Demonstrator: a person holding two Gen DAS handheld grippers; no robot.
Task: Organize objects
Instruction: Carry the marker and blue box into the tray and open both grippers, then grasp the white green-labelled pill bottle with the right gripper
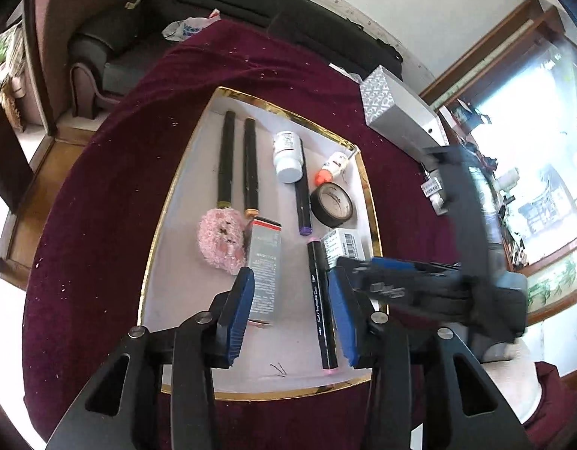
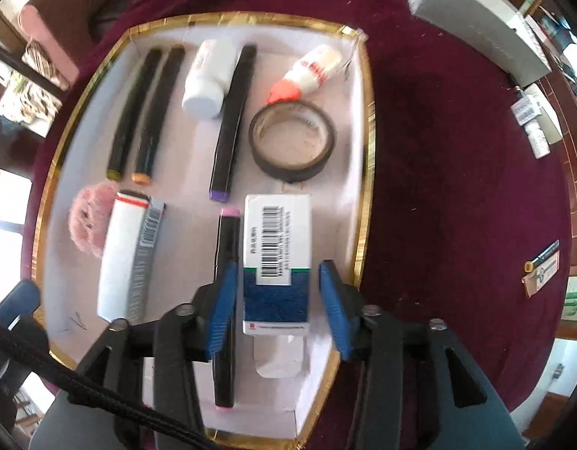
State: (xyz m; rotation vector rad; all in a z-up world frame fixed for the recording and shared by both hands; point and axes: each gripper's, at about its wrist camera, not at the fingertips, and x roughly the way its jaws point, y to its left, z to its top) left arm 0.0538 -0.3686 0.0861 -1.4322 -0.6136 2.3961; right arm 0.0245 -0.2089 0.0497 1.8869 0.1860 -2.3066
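Note:
A gold-rimmed white tray [image 1: 374, 225] [image 2: 367, 172] lies on a maroon cloth. In it lie several black markers [image 1: 226, 161] [image 2: 228, 123], a white bottle [image 1: 287, 155] [image 2: 207, 78], a glue bottle with an orange cap [image 1: 331, 168] [image 2: 307, 73], a black tape roll [image 1: 331, 204] [image 2: 292, 140], a pink fluffy puff [image 1: 221, 240] [image 2: 87, 225], a grey carton [image 1: 264, 273] [image 2: 129, 258] and a white and blue barcoded box [image 1: 342, 245] [image 2: 277, 262]. My left gripper [image 1: 294, 318] is open above a pink-capped marker [image 1: 320, 307]. My right gripper [image 2: 279, 307] is open, its pads either side of the barcoded box, with small gaps.
A silver patterned box [image 1: 397, 108] [image 2: 472, 11] stands on the cloth beyond the tray's right corner. Small white bottles and boxes [image 2: 535, 123] sit at the cloth's right edge. A small card packet [image 2: 541, 268] lies on the right. A dark sofa [image 1: 112, 48] is behind.

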